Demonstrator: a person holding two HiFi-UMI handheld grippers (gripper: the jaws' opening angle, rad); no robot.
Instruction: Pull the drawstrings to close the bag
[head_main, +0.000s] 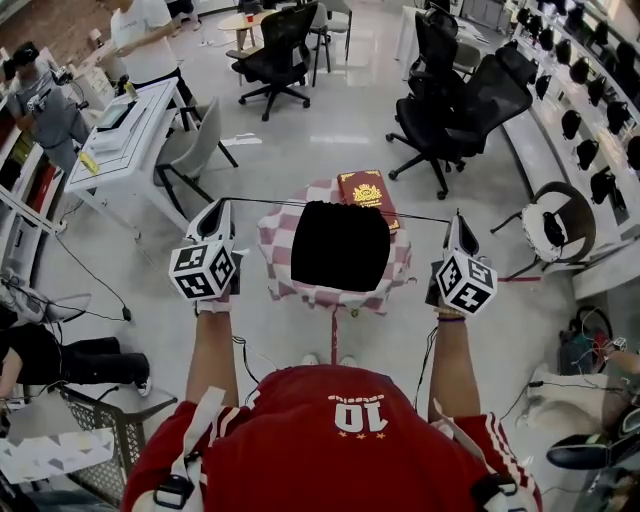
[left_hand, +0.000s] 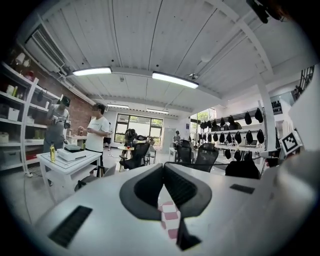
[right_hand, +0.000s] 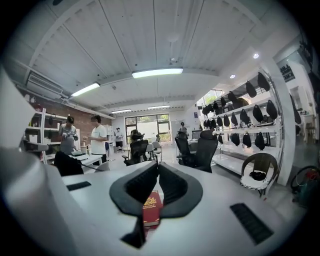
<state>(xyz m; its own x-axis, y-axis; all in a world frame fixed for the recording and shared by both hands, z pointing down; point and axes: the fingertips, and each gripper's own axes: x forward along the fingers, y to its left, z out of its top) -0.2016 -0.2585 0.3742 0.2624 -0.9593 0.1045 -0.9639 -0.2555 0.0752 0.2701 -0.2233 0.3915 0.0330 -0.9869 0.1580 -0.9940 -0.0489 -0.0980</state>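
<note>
The left tongs (head_main: 222, 207) are pinched narrow on one end of the drawstring (head_main: 285, 203) and held out wide of the bench (head_main: 274, 243), so the cord runs taut. At the middle the black drawstring bag (head_main: 340, 246) sits on the bench's checkered cloth, its weight probably anchoring it against the pull. A red book (head_main: 366, 190) lies just behind the bag, clear of the cord. The right tongs (head_main: 457, 219) are nipped together on the other end and held off the opposite side, so the two pulls oppose and cinch the mouth.
</note>
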